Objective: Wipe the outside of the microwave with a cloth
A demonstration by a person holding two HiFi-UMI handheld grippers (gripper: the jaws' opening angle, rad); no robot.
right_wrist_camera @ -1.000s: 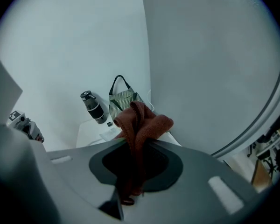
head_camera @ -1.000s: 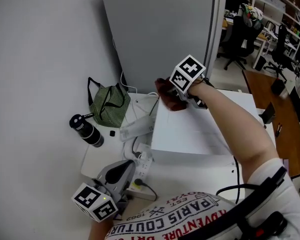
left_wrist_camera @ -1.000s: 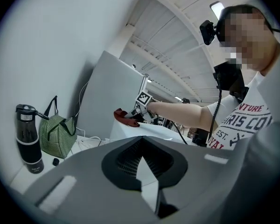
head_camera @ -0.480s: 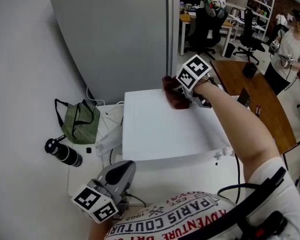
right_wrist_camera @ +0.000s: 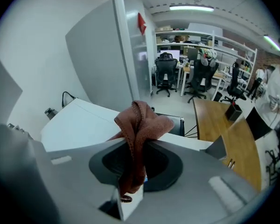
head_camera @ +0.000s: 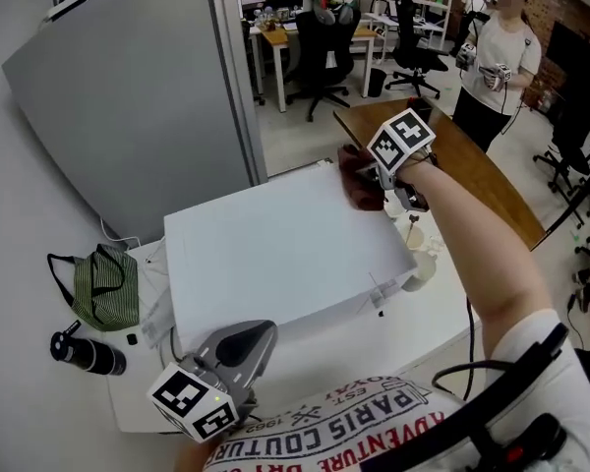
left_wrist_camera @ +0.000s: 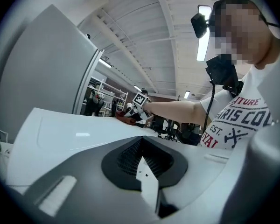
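The white microwave (head_camera: pixel 275 254) fills the middle of the head view, and I see its flat top. At its far right corner lies a reddish-brown cloth (head_camera: pixel 358 185), bunched up, with my right gripper (head_camera: pixel 383 173) shut on it. In the right gripper view the cloth (right_wrist_camera: pixel 139 129) hangs from between the jaws above the microwave top (right_wrist_camera: pixel 81 122). My left gripper (head_camera: pixel 244 347) stays low near the microwave's front left, jaws together and holding nothing. The left gripper view looks across the microwave top (left_wrist_camera: pixel 60 134) at the distant cloth (left_wrist_camera: pixel 126 120).
A grey partition panel (head_camera: pixel 128 96) stands behind the microwave. A green striped bag (head_camera: pixel 100 288) and a black bottle (head_camera: pixel 84 354) lie on the table to the left. A wooden desk (head_camera: pixel 472 165) is on the right; office chairs (head_camera: pixel 320 28) and a standing person (head_camera: pixel 497 57) are beyond.
The right gripper has dragged the cloth along the far edge of the microwave top, from the left corner to the right corner. The head view swung with it. The left gripper stayed put.
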